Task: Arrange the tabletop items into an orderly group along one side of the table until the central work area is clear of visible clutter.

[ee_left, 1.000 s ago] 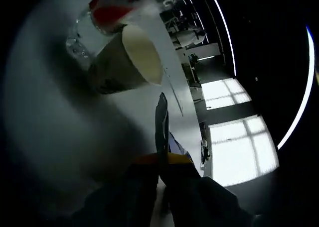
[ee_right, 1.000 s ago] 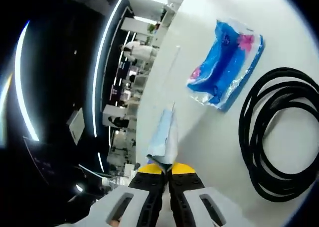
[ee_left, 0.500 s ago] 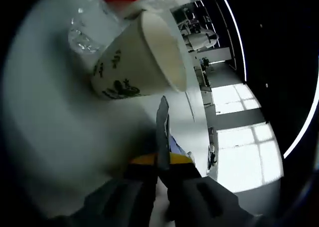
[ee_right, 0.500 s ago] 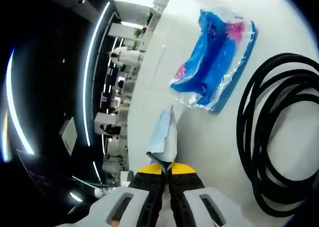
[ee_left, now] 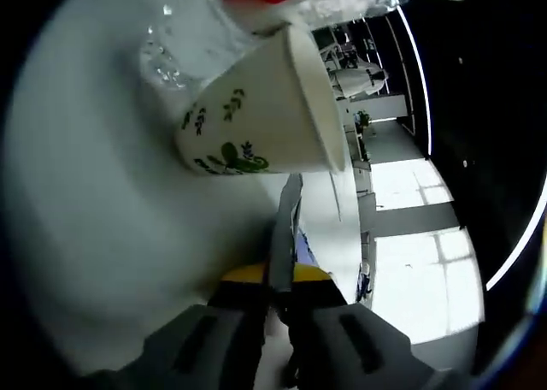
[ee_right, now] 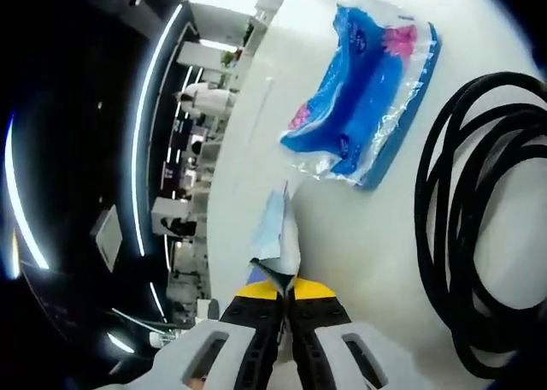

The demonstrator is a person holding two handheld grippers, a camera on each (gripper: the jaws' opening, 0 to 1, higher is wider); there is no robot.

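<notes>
Only leaf-printed cup [ee_left: 256, 116] (wordless)

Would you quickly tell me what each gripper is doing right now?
Left gripper: shut on a thin flat sheet, beside the paper cup.
Right gripper: shut on a folded light-blue paper.

room: I am looking past the white table edge [ee_right: 248, 125] into a dim, dark-walled hall [ee_right: 77, 108]
ceiling lights: I am seeing a thin curved white light strip [ee_right: 141, 125] glowing across the dark ceiling, and a similar arc [ee_left: 513, 245] showing in the left gripper view
windows: I am seeing large bright window panes [ee_left: 419, 279] shining beyond the table
background furniture: I am making out small pale desks and equipment [ee_right: 192, 95], too small to identify
</notes>
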